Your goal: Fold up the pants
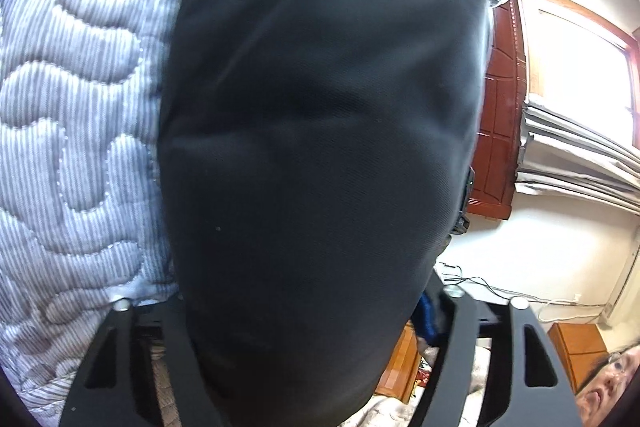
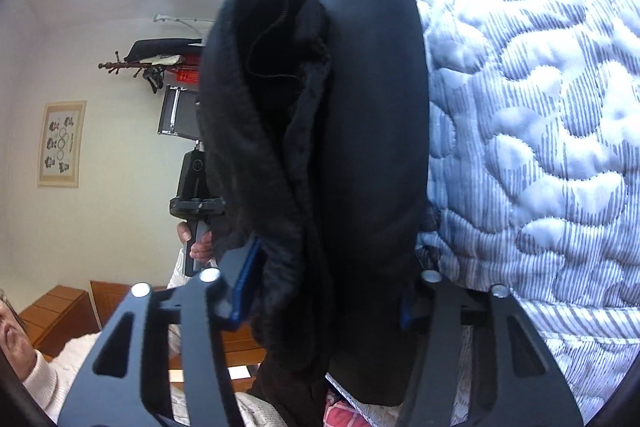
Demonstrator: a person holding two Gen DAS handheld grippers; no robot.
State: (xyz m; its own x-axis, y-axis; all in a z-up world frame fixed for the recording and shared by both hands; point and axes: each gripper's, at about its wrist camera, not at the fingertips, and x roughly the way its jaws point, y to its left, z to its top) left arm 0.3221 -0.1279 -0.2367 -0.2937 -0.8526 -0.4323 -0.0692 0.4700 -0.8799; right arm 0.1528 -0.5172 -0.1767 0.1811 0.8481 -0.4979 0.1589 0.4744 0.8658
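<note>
Quilted bedspread point(image 1: 76, 115), window point(image 1: 580, 67), coat rack point(image 2: 132, 67), wall poster point(image 2: 62, 143).

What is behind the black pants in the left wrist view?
Around the pants a quilted bedspread and a wooden door show. Anything directly behind the fabric is covered.

No text, brand or number can be read in either view. The framed poster point(image 2: 62, 143) on the wall, seen from the right wrist, carries small dark figures set around interlocked rings, and any lettering on it is too small to make out. A red sheet point(image 2: 188, 74) hanging beside the coat rack point(image 2: 120, 67) bears dark marks that may be characters, but they are blurred and partly hidden behind the black cloth. From the left wrist, no writing shows on the wooden panel point(image 1: 502, 107), the wall or the quilted bedcover point(image 1: 72, 115).
</note>
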